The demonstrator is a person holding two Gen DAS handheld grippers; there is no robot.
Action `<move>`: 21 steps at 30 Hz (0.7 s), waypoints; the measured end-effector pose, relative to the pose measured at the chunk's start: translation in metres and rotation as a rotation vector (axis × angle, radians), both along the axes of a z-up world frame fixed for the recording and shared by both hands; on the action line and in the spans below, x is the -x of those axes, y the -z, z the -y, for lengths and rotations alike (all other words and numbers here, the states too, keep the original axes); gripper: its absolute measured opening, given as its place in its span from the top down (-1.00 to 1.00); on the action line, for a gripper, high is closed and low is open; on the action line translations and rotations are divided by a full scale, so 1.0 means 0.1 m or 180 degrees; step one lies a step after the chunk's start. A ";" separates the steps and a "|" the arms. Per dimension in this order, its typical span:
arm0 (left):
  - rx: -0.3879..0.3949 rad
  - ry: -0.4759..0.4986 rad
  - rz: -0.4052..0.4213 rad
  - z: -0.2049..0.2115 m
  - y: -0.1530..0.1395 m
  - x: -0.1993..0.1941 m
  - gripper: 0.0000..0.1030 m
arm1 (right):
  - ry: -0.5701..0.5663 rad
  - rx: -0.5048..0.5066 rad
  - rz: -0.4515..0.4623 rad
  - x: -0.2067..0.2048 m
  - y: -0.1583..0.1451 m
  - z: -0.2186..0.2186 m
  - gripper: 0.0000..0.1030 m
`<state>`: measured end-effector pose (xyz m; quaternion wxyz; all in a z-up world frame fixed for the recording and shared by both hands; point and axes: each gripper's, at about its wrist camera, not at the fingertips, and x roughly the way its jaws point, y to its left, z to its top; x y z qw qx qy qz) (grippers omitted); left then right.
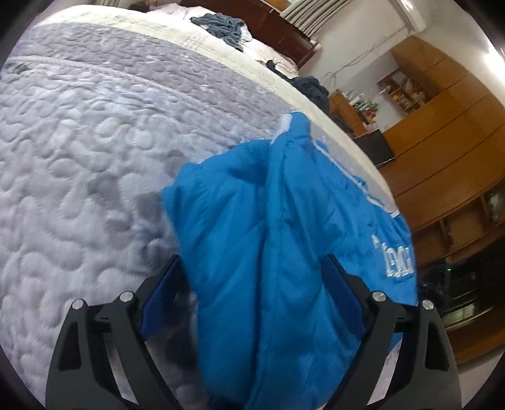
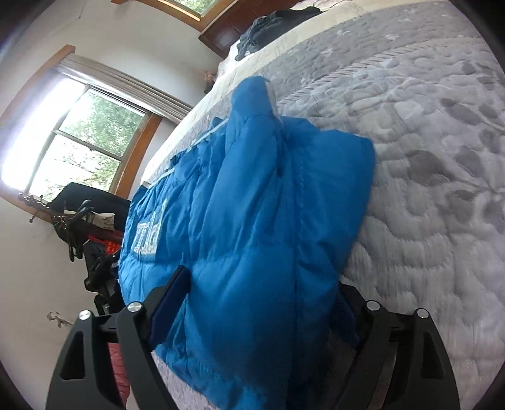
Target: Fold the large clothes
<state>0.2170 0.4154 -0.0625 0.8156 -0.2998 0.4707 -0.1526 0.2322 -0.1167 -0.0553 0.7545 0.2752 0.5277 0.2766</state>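
A bright blue puffy jacket (image 1: 268, 205) with white lettering lies bunched on the grey quilted bed (image 1: 94, 142), near its edge. In the left wrist view my left gripper (image 1: 252, 258) stands open, wide around the jacket's near fold; a gap shows beside the left finger (image 1: 164, 290). From the other side, the right wrist view shows the same jacket (image 2: 252, 189) on the quilt (image 2: 426, 157). My right gripper (image 2: 263, 279) is also open wide, its jaws straddling the padded bulk. Its left finger (image 2: 170, 299) touches the fabric, and the right finger is partly hidden behind it.
A heap of dark blue-grey clothes (image 1: 221, 23) lies near the wooden headboard, seen too as the heap (image 2: 265, 28). More dark clothing (image 1: 312, 88) hangs at the bed edge. Wooden cabinets (image 1: 442, 126) line one wall; a window (image 2: 79, 142) and a cluttered rack (image 2: 88, 220) stand opposite.
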 end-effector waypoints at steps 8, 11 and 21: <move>0.0026 -0.0027 -0.0060 0.18 0.03 -0.08 -0.18 | 0.0049 0.0087 0.0053 -0.05 -0.02 -0.10 -0.47; -0.0038 -0.0090 0.0009 0.23 -0.03 0.00 0.10 | 0.0070 -0.0004 0.0035 0.01 -0.05 -0.13 -0.10; -0.0023 -0.0154 0.0170 0.20 -0.23 0.16 0.52 | 0.0083 0.0063 0.0263 0.14 -0.39 -0.22 0.40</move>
